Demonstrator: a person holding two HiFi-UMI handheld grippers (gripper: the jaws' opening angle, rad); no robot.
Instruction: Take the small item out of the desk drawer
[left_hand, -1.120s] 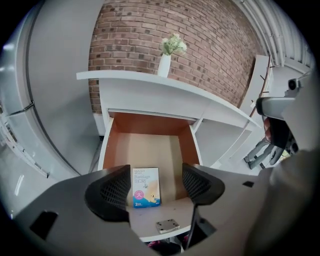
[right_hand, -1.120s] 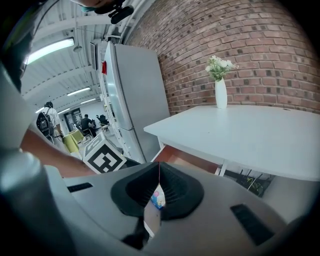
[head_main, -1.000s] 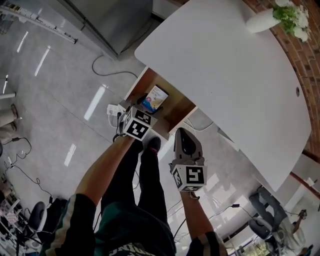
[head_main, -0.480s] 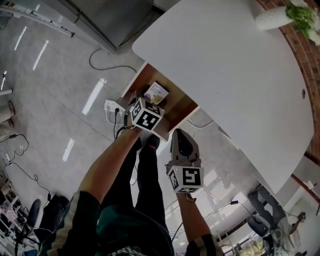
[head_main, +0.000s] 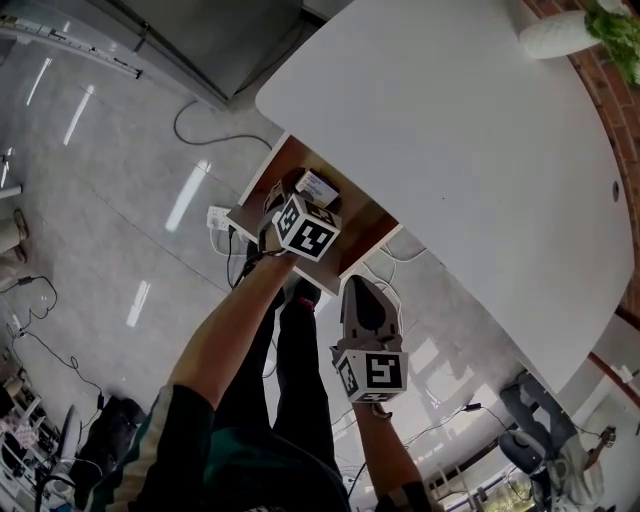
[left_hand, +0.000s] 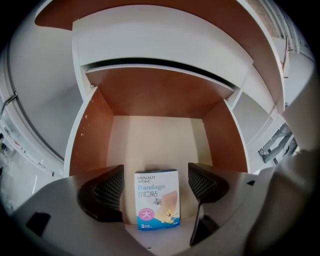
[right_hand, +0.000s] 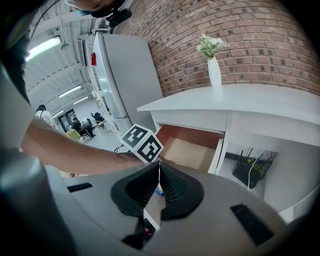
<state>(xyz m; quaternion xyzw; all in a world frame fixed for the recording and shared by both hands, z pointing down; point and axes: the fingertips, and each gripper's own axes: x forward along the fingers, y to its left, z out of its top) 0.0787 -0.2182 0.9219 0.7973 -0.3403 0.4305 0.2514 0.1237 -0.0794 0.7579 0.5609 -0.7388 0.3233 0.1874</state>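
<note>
The desk drawer (left_hand: 150, 95) stands pulled out, brown inside with a pale floor. A small blue-and-white bandage box (left_hand: 156, 200) lies flat on that floor near the front. My left gripper (left_hand: 156, 184) reaches down into the drawer. Its jaws have just been opening and now stand open on either side of the box, with a gap on each side. In the head view its marker cube (head_main: 306, 228) hangs over the drawer (head_main: 355, 222), beside the box (head_main: 317, 187). My right gripper (right_hand: 159, 167) is shut on nothing, held back from the drawer (right_hand: 192, 150) at the lower right (head_main: 357, 285).
The white desk top (head_main: 450, 130) overhangs the drawer and carries a white vase with flowers (head_main: 565, 35) by the brick wall. A power strip (head_main: 220, 215) and cables lie on the floor at left. A black router (right_hand: 252, 172) sits under the desk. A grey cabinet (right_hand: 125, 85) stands behind.
My left gripper has gone down and forward into the drawer, over the bandage box. My right gripper has sunk a little and stays shut.
</note>
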